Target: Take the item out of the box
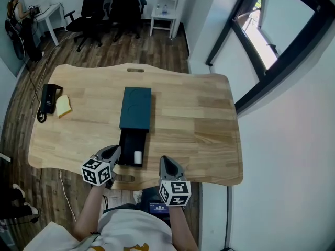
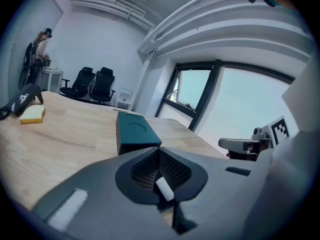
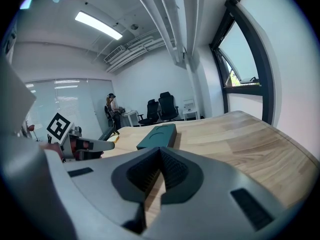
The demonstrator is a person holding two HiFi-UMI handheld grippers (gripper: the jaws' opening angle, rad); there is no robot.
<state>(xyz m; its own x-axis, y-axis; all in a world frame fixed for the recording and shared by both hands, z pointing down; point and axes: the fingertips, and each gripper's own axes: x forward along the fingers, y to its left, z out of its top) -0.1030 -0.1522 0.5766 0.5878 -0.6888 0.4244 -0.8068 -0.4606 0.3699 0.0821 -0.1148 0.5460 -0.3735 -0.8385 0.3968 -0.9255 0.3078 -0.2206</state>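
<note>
Table (image 1: 209, 124): light wood with rounded corners and a wavy near edge. Bare boards run from the box to the right edge, which sits close to the wall under the window (image 1: 264, 33).
Box (image 1: 136, 107): dark teal sleeve, set lengthwise at mid-table, well in from every edge.
Drawer (image 1: 125, 143): slid out of the sleeve toward the person, its front near the table's near edge.
Item (image 1: 137, 157): small white cylinder in the front right part of the drawer.
Left gripper (image 1: 115, 150): jaws pressed together, gripping nothing. The tips are just beside the drawer's left wall, and its own view shows the white item through the slit under the pads.
Right gripper (image 1: 164, 161): jaws together with nothing between them, over bare wood right of the drawer, close to the near edge.
Left end: black device (image 1: 48, 97) and yellow pad (image 1: 64, 106) side by side, well apart from the box.
Floor: wood planks, with office chairs (image 1: 99, 7) beyond the far edge.
</note>
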